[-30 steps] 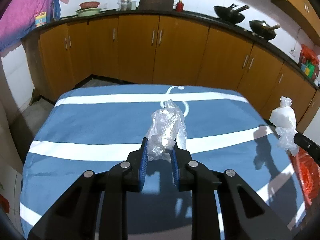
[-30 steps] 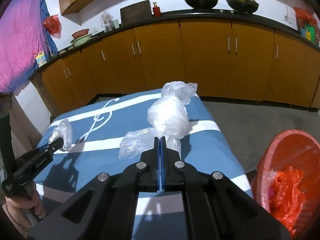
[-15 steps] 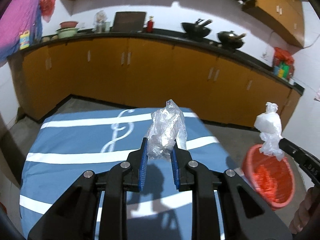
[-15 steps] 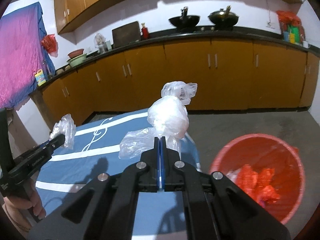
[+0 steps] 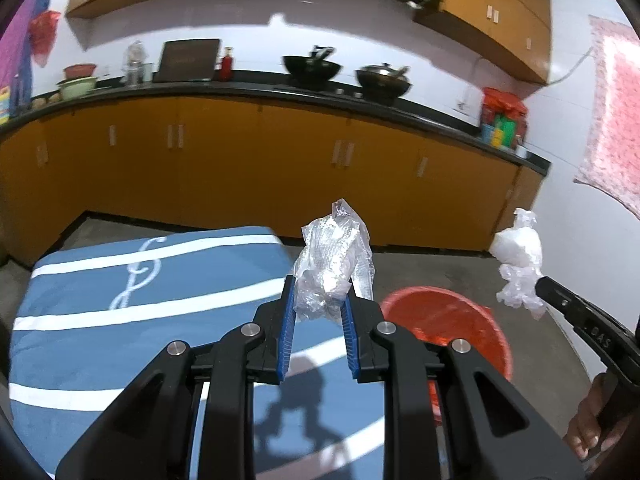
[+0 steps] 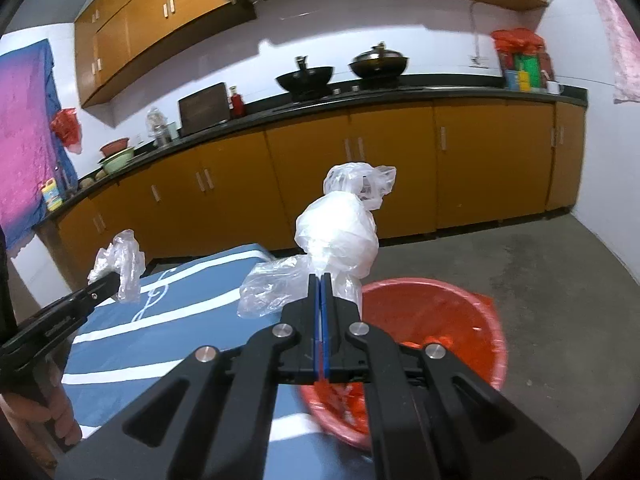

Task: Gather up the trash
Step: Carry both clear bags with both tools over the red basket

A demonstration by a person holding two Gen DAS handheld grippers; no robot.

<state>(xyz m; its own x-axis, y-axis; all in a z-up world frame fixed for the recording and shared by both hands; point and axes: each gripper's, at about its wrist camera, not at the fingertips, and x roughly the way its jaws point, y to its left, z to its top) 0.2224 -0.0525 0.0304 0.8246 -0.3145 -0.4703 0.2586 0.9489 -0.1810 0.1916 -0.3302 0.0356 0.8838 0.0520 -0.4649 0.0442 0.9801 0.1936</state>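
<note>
Trash is hanging over the drop: the right gripper point(image 6: 321, 280), clenched on a white plastic bundle point(image 6: 340, 236), is sitting nearer the red bin point(image 6: 460, 304) than the left gripper point(image 5: 320, 300), which is grasping crumpled clear wrap point(image 5: 332, 264) left of it.

The bin point(image 5: 476, 320) is partly hidden in both views: the left gripper point(image 5: 319, 300) covers its near left rim, and the right gripper point(image 6: 321, 286) covers its near side, so what lies inside shows only as blurred red scraps. The striped cloth point(image 5: 100, 332) runs out of the bottom of the left view behind the black fingers. Where the clear wrap point(image 5: 332, 268) is pinched sits behind the blue pads. The white bag point(image 6: 340, 236) hides its lower end between the closed jaws. A hand point(image 5: 592, 424) is cut off at the right edge; another hand point(image 6: 56, 412) at the left. Items on the surface point(image 6: 440, 92) are too small to tell.
</note>
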